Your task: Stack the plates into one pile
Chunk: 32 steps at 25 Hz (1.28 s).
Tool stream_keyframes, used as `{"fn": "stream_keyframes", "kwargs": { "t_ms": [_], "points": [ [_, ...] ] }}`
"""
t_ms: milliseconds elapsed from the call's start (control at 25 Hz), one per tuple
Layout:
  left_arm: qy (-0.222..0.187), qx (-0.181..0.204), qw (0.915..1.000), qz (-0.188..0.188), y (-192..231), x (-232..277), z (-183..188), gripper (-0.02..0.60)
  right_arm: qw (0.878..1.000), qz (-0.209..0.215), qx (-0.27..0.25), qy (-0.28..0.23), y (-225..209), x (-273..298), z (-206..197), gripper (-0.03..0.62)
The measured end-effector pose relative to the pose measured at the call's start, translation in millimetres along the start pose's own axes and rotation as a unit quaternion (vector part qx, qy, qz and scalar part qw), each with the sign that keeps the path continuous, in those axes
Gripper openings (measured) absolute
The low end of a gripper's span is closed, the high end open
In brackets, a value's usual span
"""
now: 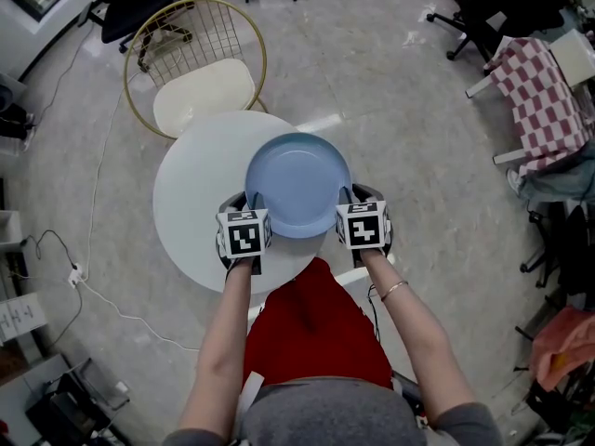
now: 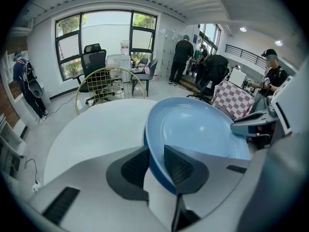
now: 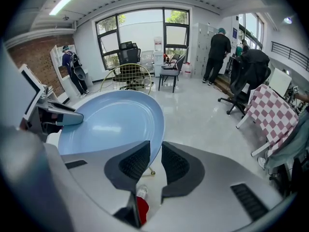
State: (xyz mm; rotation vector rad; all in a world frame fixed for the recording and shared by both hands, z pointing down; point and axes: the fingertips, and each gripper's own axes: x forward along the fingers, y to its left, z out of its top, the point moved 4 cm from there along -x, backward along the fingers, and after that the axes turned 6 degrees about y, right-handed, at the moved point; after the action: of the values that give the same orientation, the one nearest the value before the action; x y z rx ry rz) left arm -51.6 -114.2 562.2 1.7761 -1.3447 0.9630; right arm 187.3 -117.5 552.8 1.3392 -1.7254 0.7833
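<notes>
1. Head view: A person holds a light-blue round plate (image 1: 297, 182) between two hand-held tools, the left gripper (image 1: 245, 203) at its left rim and the right gripper (image 1: 350, 195) at the opposite rim. A hold on both sides likely keeps the dish level. The plate sits over the right part of a round white table (image 1: 191, 193), near a gold wire chair (image 1: 197, 82). No second plate or pile is visible.

2. Left gripper view: The left gripper (image 2: 155, 154) has its jaws partway apart and closed over the plate (image 2: 198, 127) wall, one pad outside and one inside the bowl. The table (image 2: 91, 134) spreads beneath, and the right gripper (image 2: 251, 124) meets the far rim.

3. Right gripper view: The right gripper (image 3: 155, 154) pinches the thin rim of the plate (image 3: 108, 122) with only its jaw tips. The floor (image 3: 203, 120) shows under that edge, so this side appears to overhang the table.
</notes>
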Motion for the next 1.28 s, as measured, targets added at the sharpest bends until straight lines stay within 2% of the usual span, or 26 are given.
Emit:
{"fn": "stream_keyframes", "kwargs": {
  "t_ms": [840,1280],
  "points": [
    [-0.011,0.002,0.9998,0.016,7,-6,0,0.133,1.000,-0.013,-0.023,-0.009,6,0,0,0.080],
    [-0.027,-0.002,0.9994,0.020,7,-15,2,0.133,0.998,-0.021,-0.018,-0.055,4,-17,11,0.080]
  ]
}}
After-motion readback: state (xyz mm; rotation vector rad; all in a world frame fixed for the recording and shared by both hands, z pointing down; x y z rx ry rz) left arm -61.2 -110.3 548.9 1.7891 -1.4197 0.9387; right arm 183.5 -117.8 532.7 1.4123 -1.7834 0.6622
